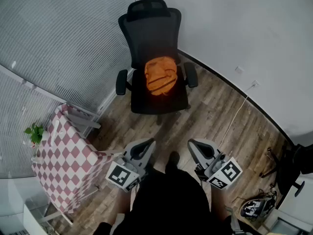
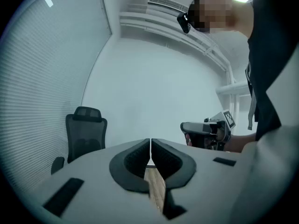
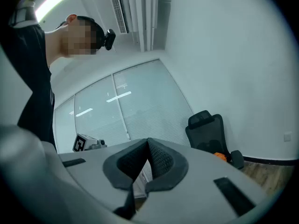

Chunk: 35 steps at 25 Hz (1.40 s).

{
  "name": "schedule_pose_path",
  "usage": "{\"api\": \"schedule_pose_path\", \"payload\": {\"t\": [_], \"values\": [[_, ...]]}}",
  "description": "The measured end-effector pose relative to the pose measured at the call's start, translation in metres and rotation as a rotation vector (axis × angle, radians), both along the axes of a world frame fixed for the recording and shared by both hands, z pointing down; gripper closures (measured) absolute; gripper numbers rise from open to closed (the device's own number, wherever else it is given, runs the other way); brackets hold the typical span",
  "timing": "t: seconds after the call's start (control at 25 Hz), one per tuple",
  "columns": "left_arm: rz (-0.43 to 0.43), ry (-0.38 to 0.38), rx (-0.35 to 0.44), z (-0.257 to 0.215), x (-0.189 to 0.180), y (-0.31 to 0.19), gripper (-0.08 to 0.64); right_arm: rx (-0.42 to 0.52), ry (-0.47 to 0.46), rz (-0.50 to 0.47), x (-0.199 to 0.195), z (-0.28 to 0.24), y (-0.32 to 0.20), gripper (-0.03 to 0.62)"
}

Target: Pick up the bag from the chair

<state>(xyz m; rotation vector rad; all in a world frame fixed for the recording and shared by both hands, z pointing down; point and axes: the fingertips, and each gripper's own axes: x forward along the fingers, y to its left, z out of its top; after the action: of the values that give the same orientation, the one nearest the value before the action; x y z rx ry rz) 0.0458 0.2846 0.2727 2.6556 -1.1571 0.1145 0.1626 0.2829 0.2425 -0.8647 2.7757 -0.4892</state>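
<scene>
An orange bag (image 1: pixel 160 75) lies on the seat of a black mesh office chair (image 1: pixel 152 33) against the far wall. A sliver of the bag (image 3: pixel 220 156) peeks over my right gripper's body beside the chair (image 3: pixel 208 131). Both grippers hang low near the person's body, well short of the chair. My left gripper (image 1: pixel 143 150) (image 2: pixel 150 152) has its jaws pressed together with nothing between them. My right gripper (image 1: pixel 199 148) (image 3: pixel 148 149) is likewise shut and empty. The chair (image 2: pixel 83 129) shows at the left of the left gripper view, the bag hidden there.
A small table with a red-and-white checked cloth (image 1: pixel 66 155) stands at the left, a green plant (image 1: pixel 34 132) beside it. A white cable (image 1: pixel 234 119) runs across the wood floor (image 1: pixel 220 111). Dark stands and gear (image 1: pixel 281 173) sit at the right. Blinds (image 1: pixel 58 38) cover the left wall.
</scene>
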Motion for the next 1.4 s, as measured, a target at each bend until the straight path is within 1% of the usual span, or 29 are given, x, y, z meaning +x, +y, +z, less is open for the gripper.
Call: {"api": "schedule_pose_path", "payload": {"t": [0.24,0.36,0.6,0.72,0.92,1.04,1.2,1.4], "values": [[-0.004,-0.013,0.011,-0.001,0.003,0.000,0.525,0.006,-0.002,-0.016,0.002,0.001,0.000,0.574],[-0.012,-0.005,0.006,-0.003,0.005,0.000,0.525,0.002,-0.004,-0.017,0.004,0.002,0.000,0.574],[-0.013,-0.009,0.003,-0.003,0.011,0.000,0.526,0.008,-0.036,-0.021,0.004,0.001,-0.001,0.572],[-0.018,-0.021,-0.007,0.001,0.012,0.000,0.525,-0.002,-0.003,-0.026,0.003,0.008,-0.002,0.572],[-0.058,0.013,-0.036,0.000,0.011,-0.003,0.525,-0.034,0.028,-0.046,0.000,0.021,-0.006,0.572],[-0.071,0.008,-0.059,0.004,0.003,-0.004,0.525,-0.058,0.035,-0.050,-0.005,0.028,-0.015,0.572],[-0.089,0.001,-0.080,0.015,-0.021,-0.014,0.525,-0.077,0.076,-0.038,-0.020,0.041,-0.031,0.572],[-0.055,-0.004,-0.075,0.023,-0.042,-0.047,0.525,-0.091,0.121,-0.001,-0.029,0.044,-0.059,0.572]]}}
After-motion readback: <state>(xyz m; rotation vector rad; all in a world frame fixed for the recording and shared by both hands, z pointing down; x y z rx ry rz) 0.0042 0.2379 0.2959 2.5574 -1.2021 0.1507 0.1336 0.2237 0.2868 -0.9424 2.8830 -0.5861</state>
